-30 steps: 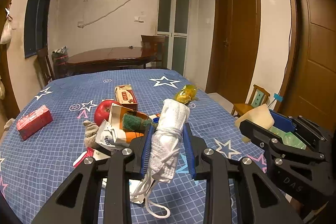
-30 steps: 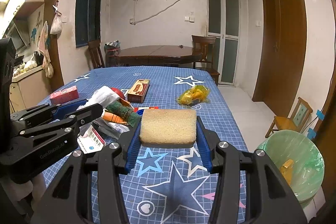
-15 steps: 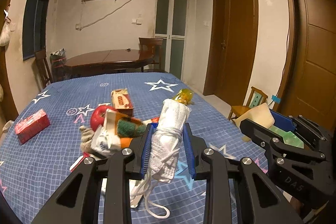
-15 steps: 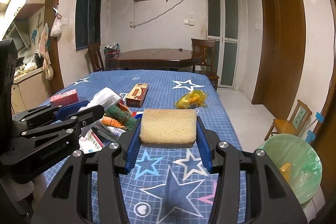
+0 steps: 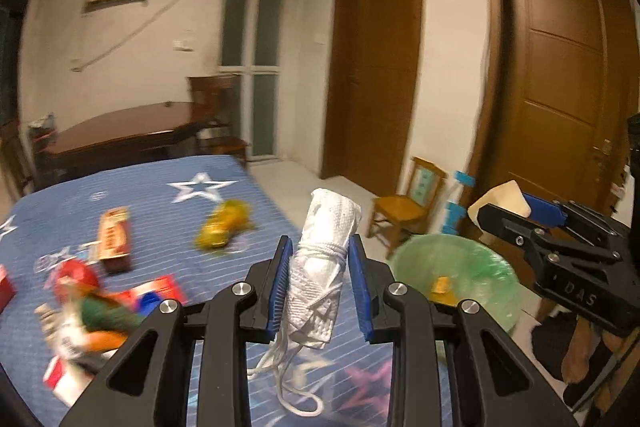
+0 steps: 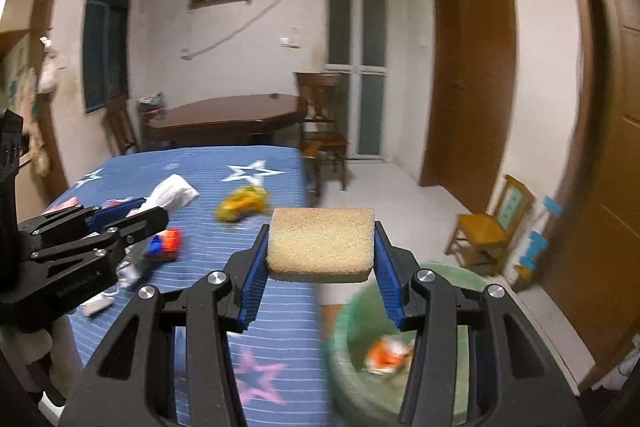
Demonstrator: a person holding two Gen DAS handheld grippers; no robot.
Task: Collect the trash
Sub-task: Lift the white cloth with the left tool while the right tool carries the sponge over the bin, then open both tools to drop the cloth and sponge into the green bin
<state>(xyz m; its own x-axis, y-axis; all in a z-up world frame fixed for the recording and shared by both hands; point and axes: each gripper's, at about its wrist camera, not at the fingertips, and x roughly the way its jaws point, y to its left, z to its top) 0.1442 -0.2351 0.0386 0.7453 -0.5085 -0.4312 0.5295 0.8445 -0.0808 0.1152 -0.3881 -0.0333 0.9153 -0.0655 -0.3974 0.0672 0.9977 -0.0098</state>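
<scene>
Off the surface's (image 5: 152,187) right edge stood the green-lined bin (image 6: 360,379). Your right gripper (image 6: 322,267) had its jaws clamped on the sponge (image 6: 320,247); your left gripper (image 5: 318,287) pinched the rolled white cloth (image 5: 320,263) upright.

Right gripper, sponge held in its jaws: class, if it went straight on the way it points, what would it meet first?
Probably bare floor just past the blue star cloth's edge. The green-lined bin sits below that line, though depth is unclear.
</scene>
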